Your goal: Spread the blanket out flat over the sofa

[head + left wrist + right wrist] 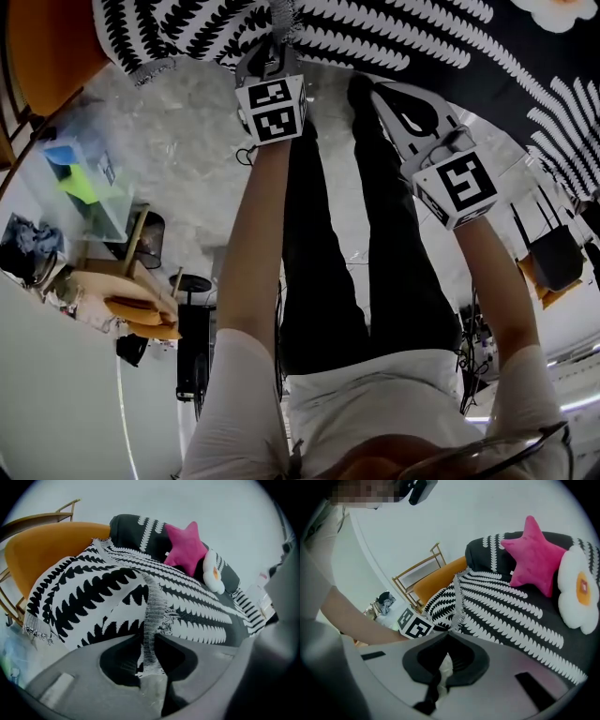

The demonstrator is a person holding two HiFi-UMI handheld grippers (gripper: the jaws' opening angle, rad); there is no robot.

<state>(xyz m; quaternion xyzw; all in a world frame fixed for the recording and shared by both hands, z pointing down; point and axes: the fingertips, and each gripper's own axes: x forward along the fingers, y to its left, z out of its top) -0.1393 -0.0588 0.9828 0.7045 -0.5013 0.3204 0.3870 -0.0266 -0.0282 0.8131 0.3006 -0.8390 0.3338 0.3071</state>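
The black-and-white leaf-patterned blanket [375, 37] lies bunched over the dark sofa [229, 581] and the orange chair beside it. In the left gripper view the blanket [93, 592] has a fringed edge that runs down between the jaws of my left gripper [149, 637], which pinch it. My right gripper [450, 632] is shut on another part of the fringed edge of the blanket [497, 606], and white cloth shows inside its jaws. In the head view both the left gripper [279, 37] and the right gripper [375, 94] reach up to the blanket's near edge.
A pink star cushion [185, 550] and a white flower pillow [213, 573] lean on the sofa back. The orange chair [47, 545] with a wooden frame stands at the sofa's left end. A cluttered small table [141, 300], boxes [80, 173] and a black stool [192, 347] stand on the marble floor.
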